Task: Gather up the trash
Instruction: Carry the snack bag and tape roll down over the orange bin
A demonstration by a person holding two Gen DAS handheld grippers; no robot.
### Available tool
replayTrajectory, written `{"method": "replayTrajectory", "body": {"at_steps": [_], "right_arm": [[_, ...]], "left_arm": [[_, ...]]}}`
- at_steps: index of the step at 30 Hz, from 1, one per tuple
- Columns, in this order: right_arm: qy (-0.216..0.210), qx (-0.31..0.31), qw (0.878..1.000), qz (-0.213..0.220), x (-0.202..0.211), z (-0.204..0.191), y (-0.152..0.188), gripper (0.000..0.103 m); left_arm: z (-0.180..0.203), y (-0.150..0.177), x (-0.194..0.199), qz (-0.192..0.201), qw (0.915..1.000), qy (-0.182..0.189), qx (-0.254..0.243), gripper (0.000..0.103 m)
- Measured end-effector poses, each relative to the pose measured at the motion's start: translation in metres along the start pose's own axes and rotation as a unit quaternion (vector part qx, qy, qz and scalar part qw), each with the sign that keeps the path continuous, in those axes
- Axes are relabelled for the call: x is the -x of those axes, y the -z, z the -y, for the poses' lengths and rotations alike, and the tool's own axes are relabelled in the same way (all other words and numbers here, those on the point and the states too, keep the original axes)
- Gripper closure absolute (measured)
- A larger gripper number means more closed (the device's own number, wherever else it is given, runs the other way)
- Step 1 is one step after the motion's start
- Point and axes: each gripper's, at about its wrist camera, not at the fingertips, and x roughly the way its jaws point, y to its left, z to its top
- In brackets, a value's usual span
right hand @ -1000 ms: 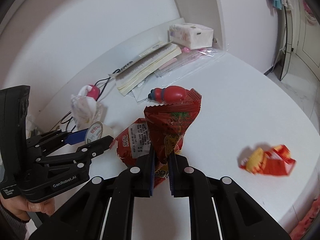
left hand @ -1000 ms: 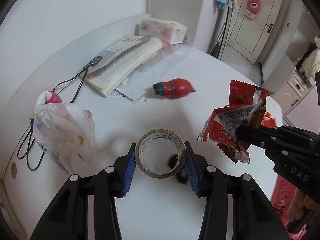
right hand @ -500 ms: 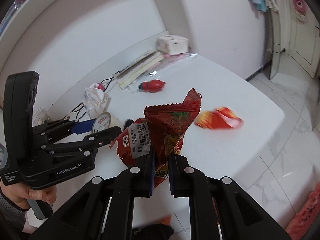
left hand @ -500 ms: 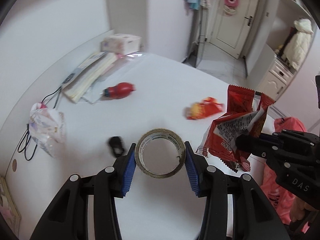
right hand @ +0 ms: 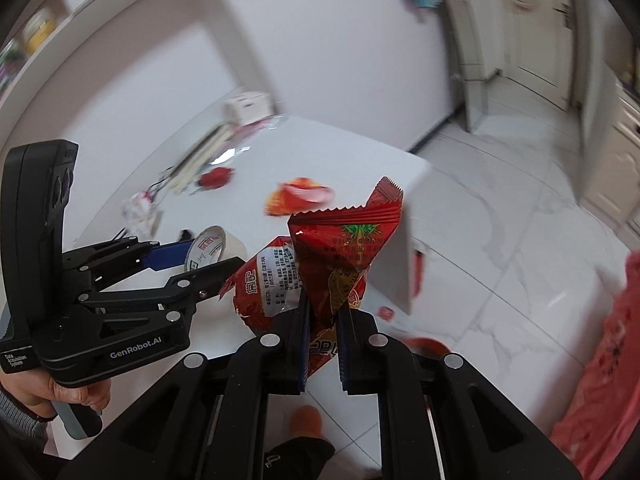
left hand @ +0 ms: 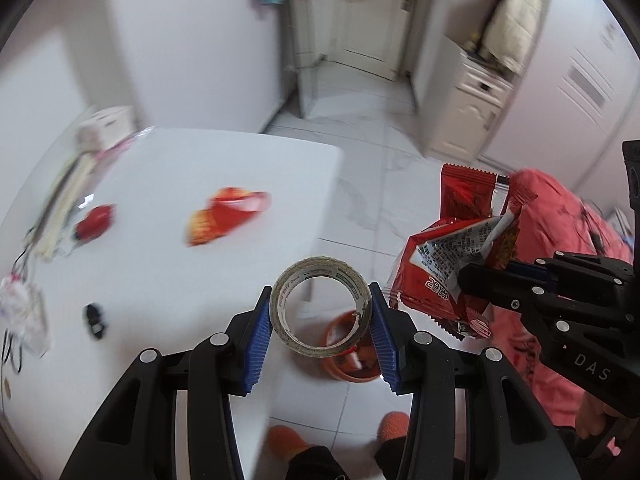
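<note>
While clamped in the left gripper [left hand: 320,330], held past the table's [left hand: 168,280] edge above the orange bin [left hand: 352,354] on the floor: near-spent tape roll [left hand: 319,306], cardboard core showing, blue pads [left hand: 258,336] pressing both sides, jaws partly spread. Pinched in the nearly closed right gripper [right hand: 323,334]: two crinkled red snack wrappers [right hand: 320,268] (white print panel on one, serrated edges). Left on the tabletop: another red-orange wrapper [left hand: 226,220], a red toy [left hand: 94,222], a small black item [left hand: 94,318], stacked papers [left hand: 66,196], a tissue box [left hand: 104,124], all blurred. Below, orange slippers [left hand: 286,440] on pale tiles.
</note>
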Motion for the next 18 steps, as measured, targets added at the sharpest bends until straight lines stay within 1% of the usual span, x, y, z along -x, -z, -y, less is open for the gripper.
{"method": "replayTrajectory", "body": {"at_steps": [5, 10, 13, 18], "right_arm": [[0.032, -0.050, 0.998, -0.003, 0.011, 0.045, 0.025, 0.091], [0.053, -0.091, 0.994, -0.015, 0.007, 0.079, 0.047, 0.091], [0.062, -0.109, 0.992, -0.026, -0.003, 0.097, 0.059, 0.091], [0.071, -0.137, 0.987, -0.047, -0.037, 0.124, 0.076, 0.091]], "left_arm": [[0.039, -0.006, -0.030, -0.023, 0.9983, 0.033, -0.042, 0.055], [0.063, -0.005, -0.063, -0.049, 0.9946, 0.059, -0.069, 0.055], [0.072, -0.003, -0.087, -0.068, 0.9922, 0.069, -0.078, 0.055], [0.081, 0.007, -0.131, -0.104, 0.9881, 0.077, -0.083, 0.055]]}}
